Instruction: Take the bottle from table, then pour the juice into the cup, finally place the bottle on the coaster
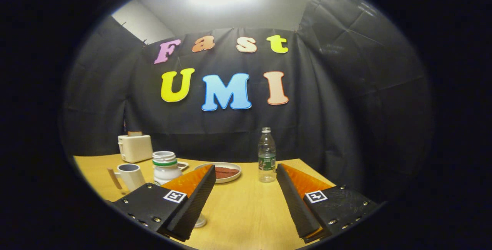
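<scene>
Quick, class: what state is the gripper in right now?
Gripper: open, jaws wide apart, holding nothing; the bottle stands on the table just beyond them.

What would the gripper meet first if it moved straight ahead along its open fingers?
Probably bare table first. The gripper is open with nothing between its fingers. Beyond them, the plate lies slightly left and the bottle slightly right; depth is unclear, so either might be clipped.
</scene>
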